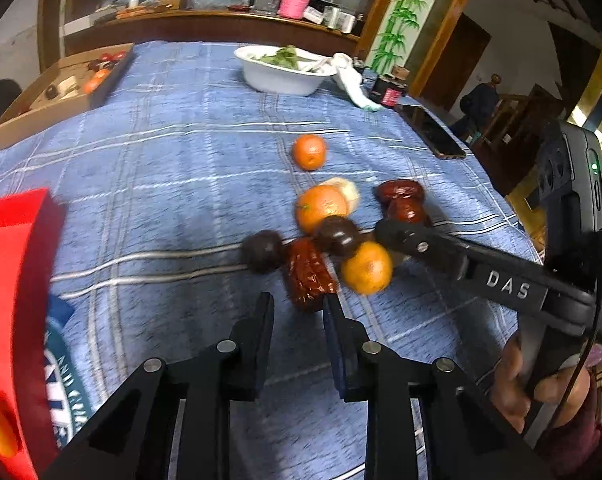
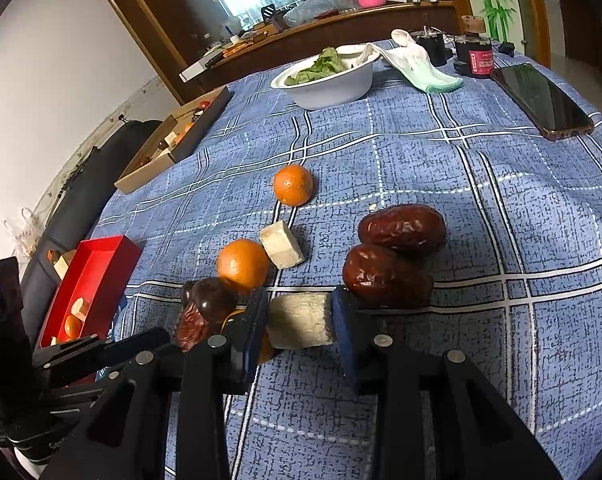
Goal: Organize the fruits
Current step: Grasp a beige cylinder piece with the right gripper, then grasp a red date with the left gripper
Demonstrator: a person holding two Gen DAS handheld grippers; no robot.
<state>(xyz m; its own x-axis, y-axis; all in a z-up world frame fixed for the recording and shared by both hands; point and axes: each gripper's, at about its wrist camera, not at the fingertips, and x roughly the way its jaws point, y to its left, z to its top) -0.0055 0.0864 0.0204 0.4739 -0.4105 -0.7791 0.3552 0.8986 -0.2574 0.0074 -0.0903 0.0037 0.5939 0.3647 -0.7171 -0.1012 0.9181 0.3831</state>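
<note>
The right gripper (image 2: 301,320) pinches a pale cube (image 2: 301,322) amid crowded fruit; the left gripper (image 1: 298,312) is pressed near-closed, empty (a date (image 1: 309,276) just ahead). The blue tablecloth (image 1: 161,184) lies bare toward the red box (image 1: 17,280).

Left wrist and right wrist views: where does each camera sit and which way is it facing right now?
Left wrist: on the left hand-held gripper, angled down at the fruit pile on the blue tablecloth; shows its own fingers, plus the right hand-held gripper and the hand holding it.
Right wrist: on the right hand-held gripper, angled down, shut on a pale cube; the left one shows at lower left.
Shared: the lone orange, white bowl, phone, red box.
</note>
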